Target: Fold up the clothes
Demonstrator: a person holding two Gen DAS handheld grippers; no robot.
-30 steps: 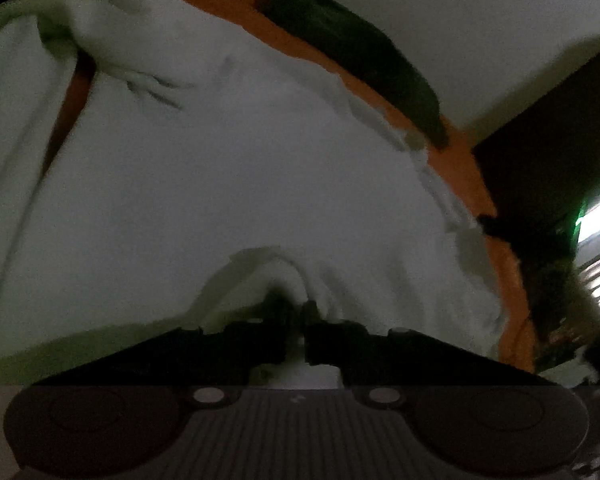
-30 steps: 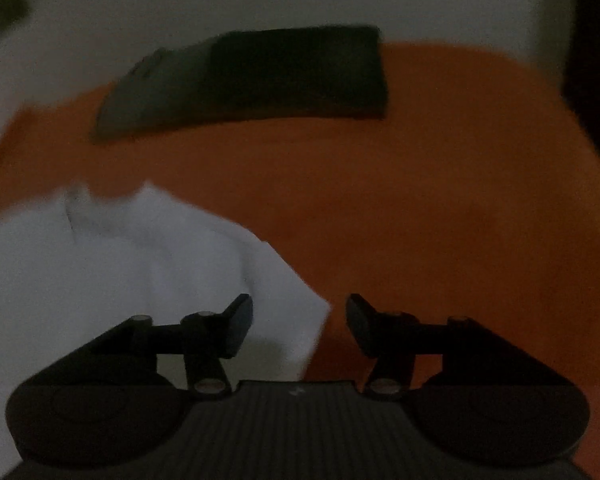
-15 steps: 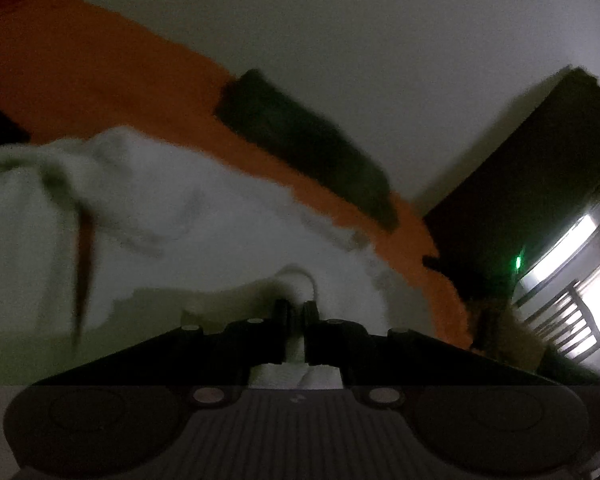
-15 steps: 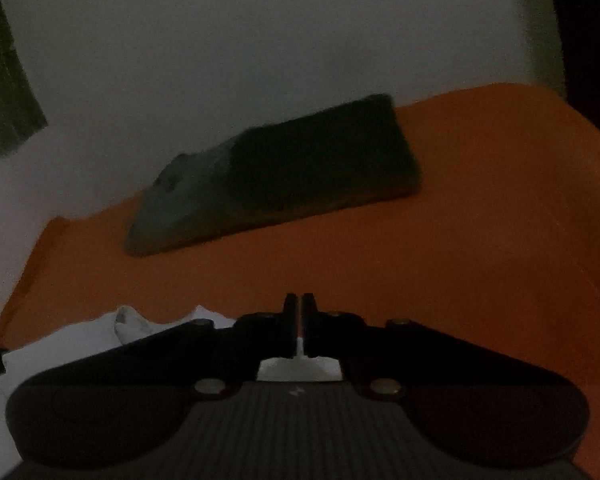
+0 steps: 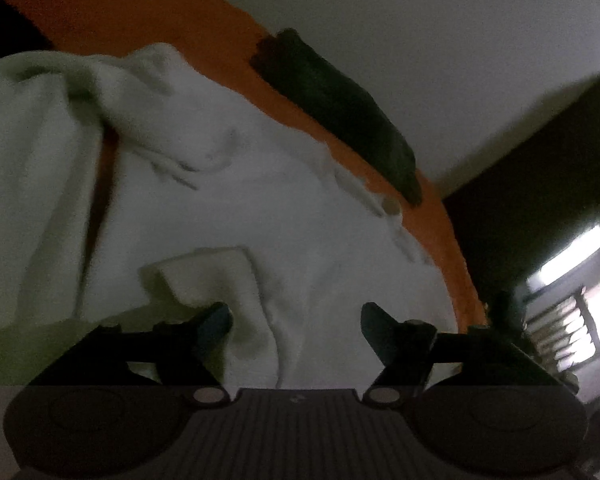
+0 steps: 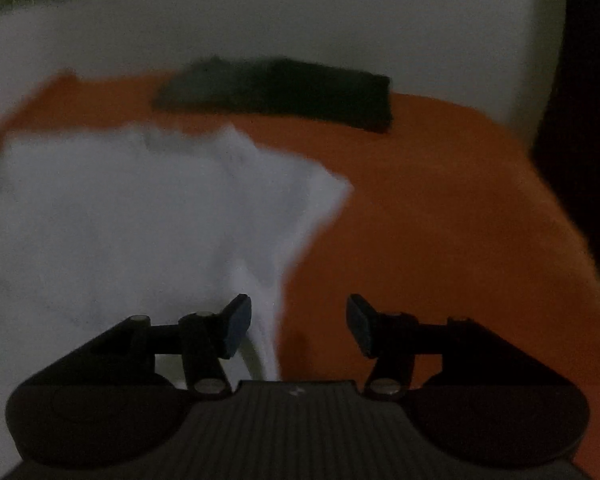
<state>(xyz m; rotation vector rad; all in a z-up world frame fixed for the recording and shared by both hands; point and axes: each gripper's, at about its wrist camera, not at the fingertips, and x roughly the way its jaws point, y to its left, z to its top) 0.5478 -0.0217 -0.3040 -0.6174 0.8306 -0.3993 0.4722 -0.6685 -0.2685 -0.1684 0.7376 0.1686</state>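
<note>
A white garment [image 5: 228, 208] lies spread and rumpled over an orange bed sheet [image 5: 148, 24]. My left gripper [image 5: 296, 320] hovers at its near edge with jaws opening; a raised fold of the cloth [image 5: 236, 280] stands by the left finger, and the pads do not press on it. In the right wrist view the same white garment [image 6: 132, 216] fills the left half, on the orange sheet [image 6: 440, 220]. My right gripper [image 6: 299, 326] is over its right edge, jaws opening, a strip of cloth hanging loose between them beside the left pad.
A folded dark garment [image 5: 340, 112] lies on the sheet by the white wall [image 5: 420, 20]; it shows as the dark garment [image 6: 284, 92] at the back in the right wrist view. A dark doorway [image 5: 540, 168] and a lit window [image 5: 572, 300] are at the right.
Both grippers were shut on the white cloth half a second ago and have let it go. The right gripper swung so the garment now fills its left side.
</note>
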